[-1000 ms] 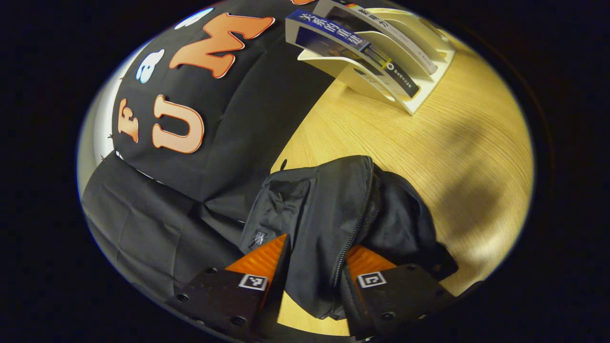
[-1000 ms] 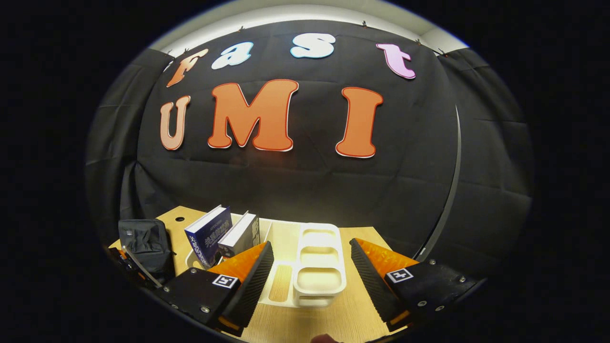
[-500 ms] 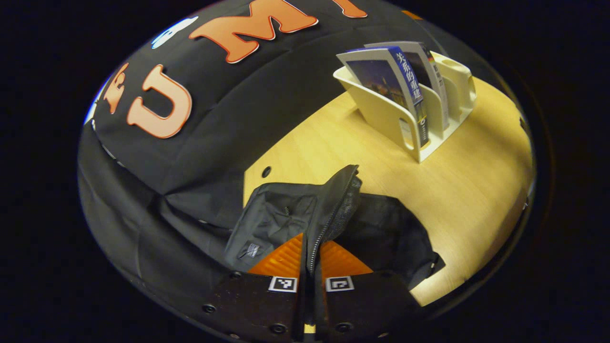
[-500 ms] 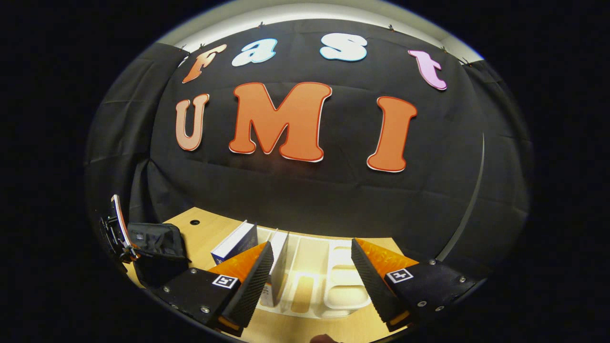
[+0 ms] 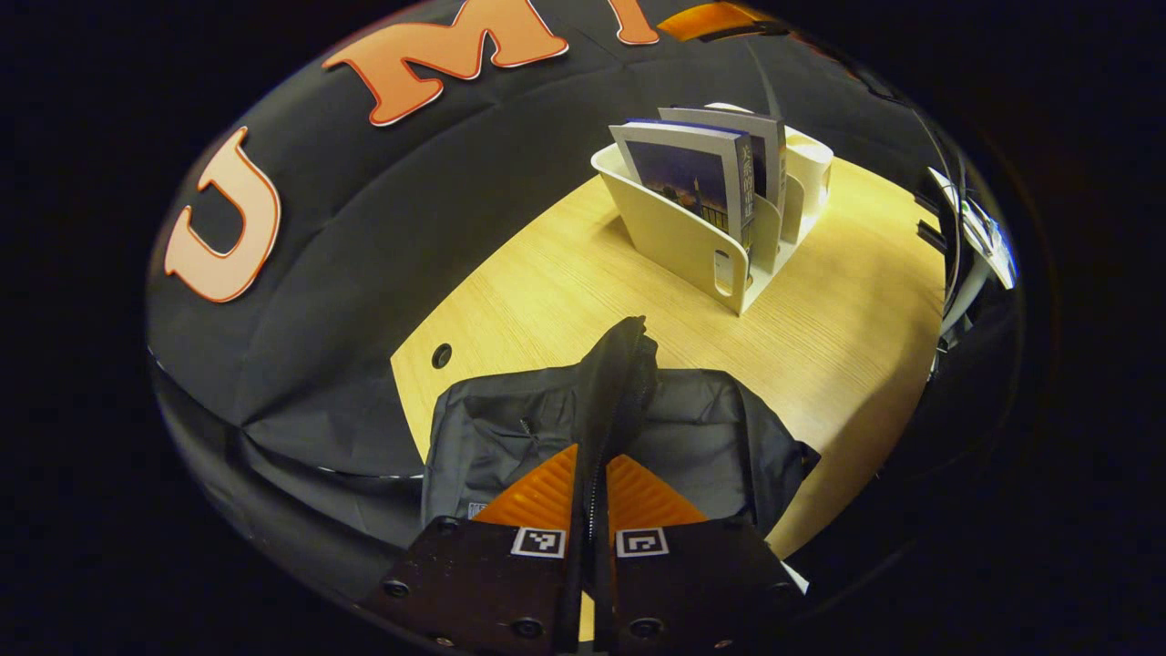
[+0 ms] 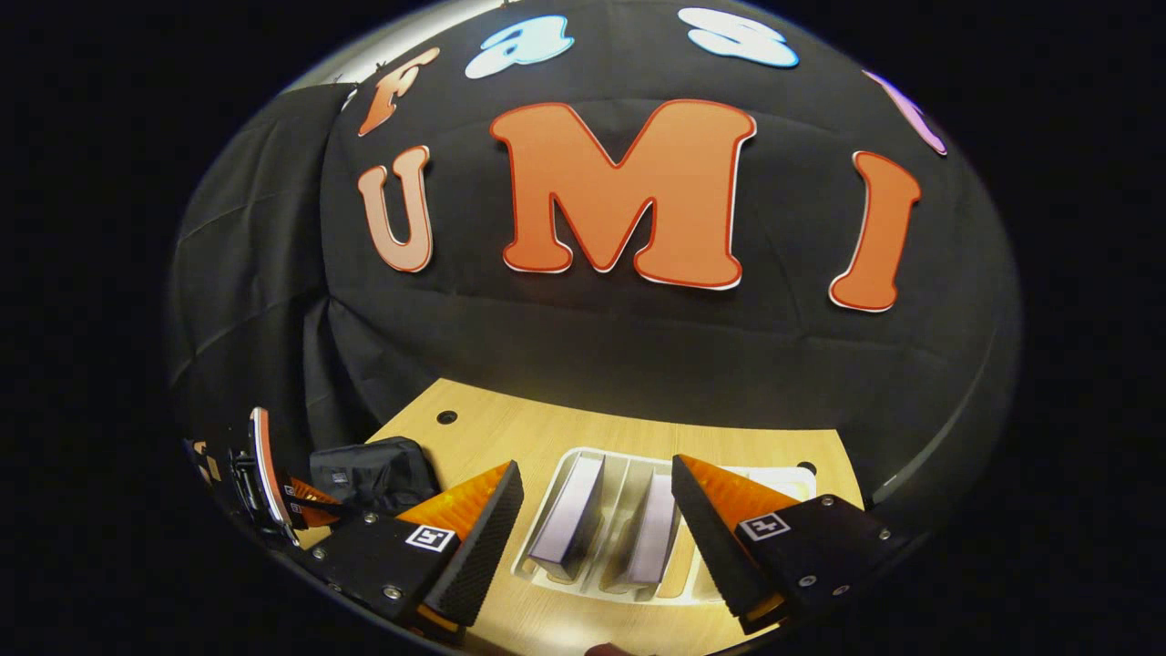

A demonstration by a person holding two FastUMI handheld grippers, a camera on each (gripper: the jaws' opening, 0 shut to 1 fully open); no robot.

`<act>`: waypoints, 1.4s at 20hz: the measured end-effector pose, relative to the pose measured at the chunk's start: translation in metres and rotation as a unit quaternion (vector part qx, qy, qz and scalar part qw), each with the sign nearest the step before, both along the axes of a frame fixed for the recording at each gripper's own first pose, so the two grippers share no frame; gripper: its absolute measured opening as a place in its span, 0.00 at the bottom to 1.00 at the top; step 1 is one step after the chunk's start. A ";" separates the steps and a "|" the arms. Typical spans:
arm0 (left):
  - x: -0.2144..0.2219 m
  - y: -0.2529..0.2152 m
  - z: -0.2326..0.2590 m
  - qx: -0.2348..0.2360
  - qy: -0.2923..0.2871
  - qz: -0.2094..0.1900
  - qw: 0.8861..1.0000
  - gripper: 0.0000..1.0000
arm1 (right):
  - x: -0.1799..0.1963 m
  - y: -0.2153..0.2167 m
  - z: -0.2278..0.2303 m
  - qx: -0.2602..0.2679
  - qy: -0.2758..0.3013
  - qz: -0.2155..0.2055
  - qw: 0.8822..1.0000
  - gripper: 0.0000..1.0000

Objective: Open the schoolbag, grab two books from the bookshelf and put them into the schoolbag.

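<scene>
Apparently left tongs [image 5: 592, 474] pinch schoolbag [image 5: 692, 437] edge.

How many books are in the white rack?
2. A blue-covered book stands in the white plastic rack's front slot, and a second book with a pale cover stands in the slot right behind it. The rack's far slots are partly hidden.

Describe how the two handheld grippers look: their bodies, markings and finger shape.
The left gripper and the right gripper share one build: black bodies with round screws, a small square black-and-white marker on each side, and wedge-shaped fingers. The right gripper's inner finger faces are ribbed.
</scene>
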State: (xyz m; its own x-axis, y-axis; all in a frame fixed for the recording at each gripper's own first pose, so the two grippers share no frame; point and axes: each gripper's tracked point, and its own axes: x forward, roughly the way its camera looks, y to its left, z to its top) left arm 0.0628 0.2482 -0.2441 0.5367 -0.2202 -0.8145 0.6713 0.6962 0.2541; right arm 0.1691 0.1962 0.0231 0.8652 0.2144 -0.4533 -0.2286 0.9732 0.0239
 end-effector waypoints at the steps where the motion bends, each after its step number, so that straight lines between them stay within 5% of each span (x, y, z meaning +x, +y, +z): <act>1: 0.005 0.003 0.006 -0.006 0.005 -0.004 1.000 0.06 | 0.006 0.006 -0.002 -0.004 0.019 0.001 1.000 0.97; 4: 0.017 0.008 0.022 -0.033 0.023 -0.027 0.999 0.06 | 0.016 0.025 -0.026 -0.022 0.096 0.010 0.995 0.97; 7: 0.021 0.013 0.027 -0.080 0.064 -0.039 0.994 0.06 | 0.008 0.048 -0.072 -0.016 0.211 0.032 0.977 0.98; 11: 0.040 0.022 0.043 -0.128 0.082 -0.027 0.988 0.06 | 0.025 0.045 -0.107 -0.034 0.279 -0.013 0.960 0.98; 16: 0.042 0.021 0.050 -0.141 0.095 -0.047 0.984 0.06 | 0.036 0.031 -0.146 -0.032 0.368 -0.098 0.924 0.79; 18: 0.044 0.021 0.054 -0.146 0.092 -0.056 0.983 0.06 | 0.035 0.029 -0.159 -0.054 0.377 -0.111 0.918 0.60; 19: 0.043 0.018 0.058 -0.163 0.091 -0.064 0.980 0.06 | 0.033 0.028 -0.167 -0.061 0.385 -0.116 0.914 0.65; 23: 0.053 0.018 0.069 -0.191 0.077 -0.062 0.977 0.06 | 0.005 0.036 -0.203 -0.050 0.439 -0.151 0.885 0.53; 25: 0.049 0.019 0.069 -0.193 0.078 -0.063 0.976 0.06 | 0.003 0.032 -0.206 -0.040 0.441 -0.167 0.881 0.41; 28: 0.048 0.017 0.071 -0.194 0.079 -0.065 0.976 0.06 | 0.000 0.025 -0.189 -0.022 0.435 -0.177 0.883 0.39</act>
